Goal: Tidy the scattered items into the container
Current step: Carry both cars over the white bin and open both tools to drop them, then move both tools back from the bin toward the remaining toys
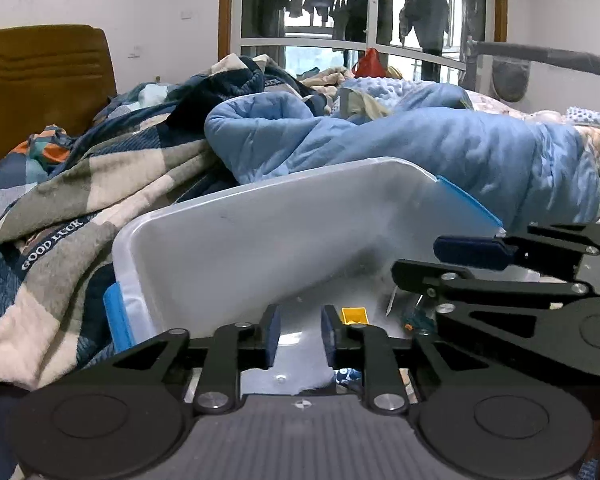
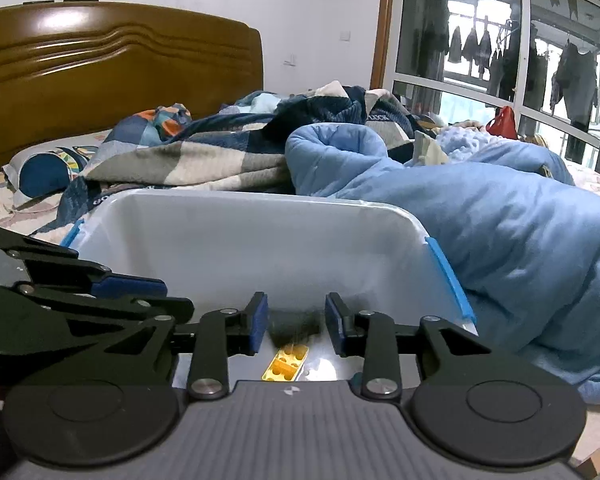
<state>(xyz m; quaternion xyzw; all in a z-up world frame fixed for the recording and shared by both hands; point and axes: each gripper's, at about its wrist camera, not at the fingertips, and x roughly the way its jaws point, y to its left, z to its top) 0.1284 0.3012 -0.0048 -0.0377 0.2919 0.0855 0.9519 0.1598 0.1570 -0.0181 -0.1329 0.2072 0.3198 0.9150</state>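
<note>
A translucent plastic container [image 1: 240, 248] with blue side clips lies on the bed; it also shows in the right wrist view [image 2: 260, 232]. My left gripper [image 1: 299, 334] is open and empty over its near edge. My right gripper [image 2: 295, 324] is open and empty over the box, and it shows from the side in the left wrist view [image 1: 428, 258]. A yellow toy brick [image 2: 286, 364] lies on the box floor below the right gripper; it also shows in the left wrist view [image 1: 354, 315]. A small dark blue item [image 1: 418, 320] lies beside it.
A rumpled light blue duvet [image 2: 500, 240] presses against the box's right side. A plaid blanket [image 1: 80, 208] is heaped on the left. A wooden headboard [image 2: 100, 64] stands behind, and a window with hanging clothes [image 2: 500, 40] is at the far right.
</note>
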